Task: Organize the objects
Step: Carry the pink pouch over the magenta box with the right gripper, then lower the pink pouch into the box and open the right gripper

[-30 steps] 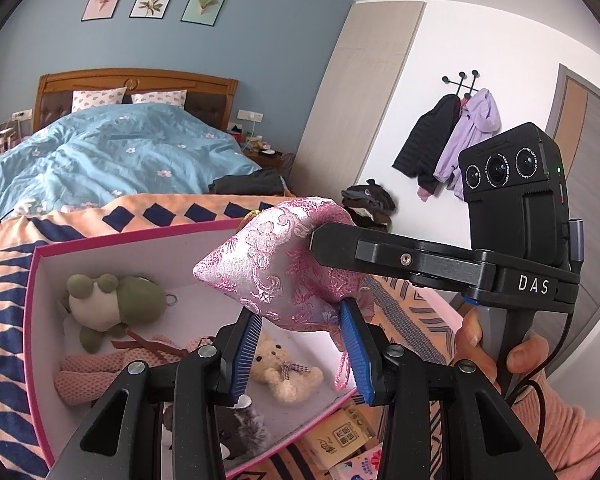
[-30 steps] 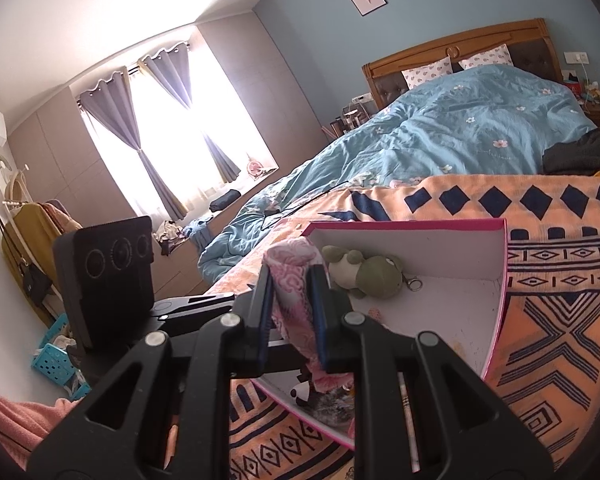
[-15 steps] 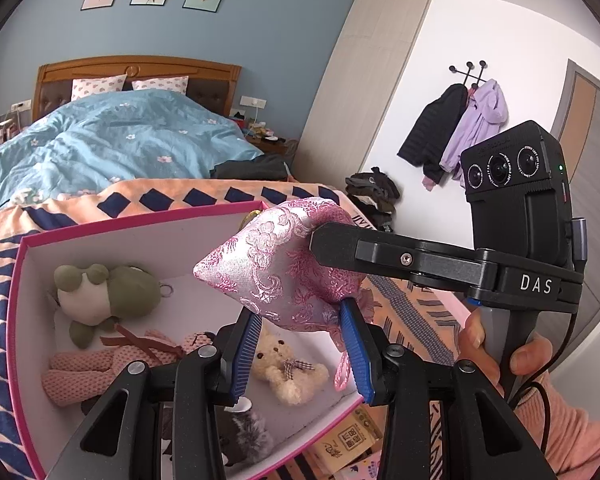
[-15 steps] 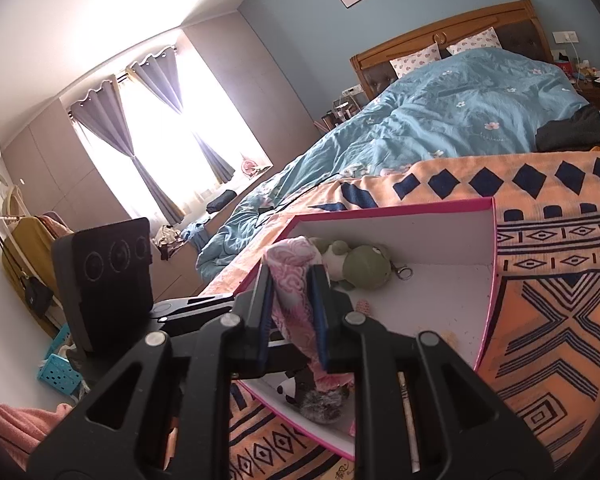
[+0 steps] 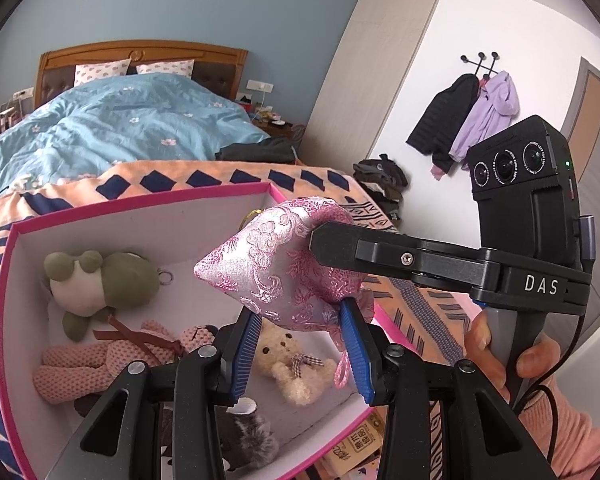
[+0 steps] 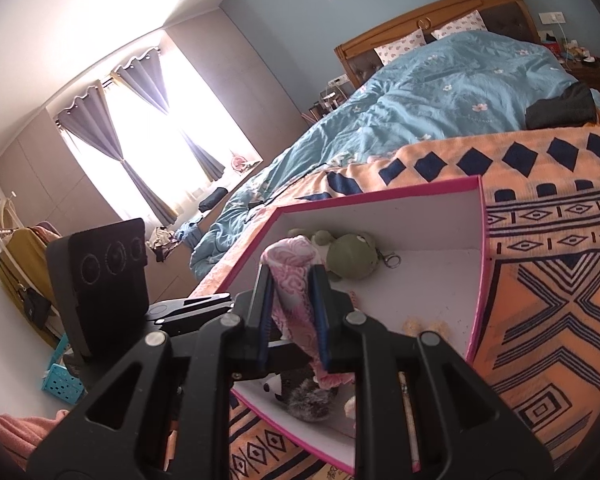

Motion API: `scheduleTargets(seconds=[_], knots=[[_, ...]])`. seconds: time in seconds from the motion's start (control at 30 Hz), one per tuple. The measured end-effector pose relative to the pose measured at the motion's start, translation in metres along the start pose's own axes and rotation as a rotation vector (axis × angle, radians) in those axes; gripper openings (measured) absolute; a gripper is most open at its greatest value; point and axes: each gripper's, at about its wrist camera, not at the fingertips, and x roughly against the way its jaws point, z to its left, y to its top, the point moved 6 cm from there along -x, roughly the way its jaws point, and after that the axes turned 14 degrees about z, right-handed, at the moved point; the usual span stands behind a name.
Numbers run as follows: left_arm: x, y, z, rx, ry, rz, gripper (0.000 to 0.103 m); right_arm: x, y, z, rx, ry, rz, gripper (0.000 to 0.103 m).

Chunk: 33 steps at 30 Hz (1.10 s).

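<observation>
A pink brocade pouch [image 5: 284, 264], silky and pointed, is held above the pink-rimmed box [image 5: 140, 200], pinched by the right gripper [image 6: 292, 312] and clamped at its gathered end by the left gripper [image 5: 300, 348]. Inside the box are lain a green plush frog [image 5: 112, 276], a knitted pink doll [image 5: 100, 364], a cream bear [image 5: 288, 364] and, apparently, a grey furry toy [image 5: 248, 436]. The box is set on an orange patterned blanket [image 6: 548, 320].

One pink pouch [image 5: 278, 264], one pink-rimmed box [image 5: 140, 210], four plush toys inside, three wall pictures, two hand-held grippers
</observation>
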Motion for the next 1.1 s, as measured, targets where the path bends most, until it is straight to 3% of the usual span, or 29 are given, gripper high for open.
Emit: scheduleTargets(seconds=[1.1], knots=[[-0.046, 0.007, 0.014, 0.054, 0.079, 0.147, 0.041, -0.025, -0.003, -0.051, -0.155, -0.082, 0.066, 0.023]])
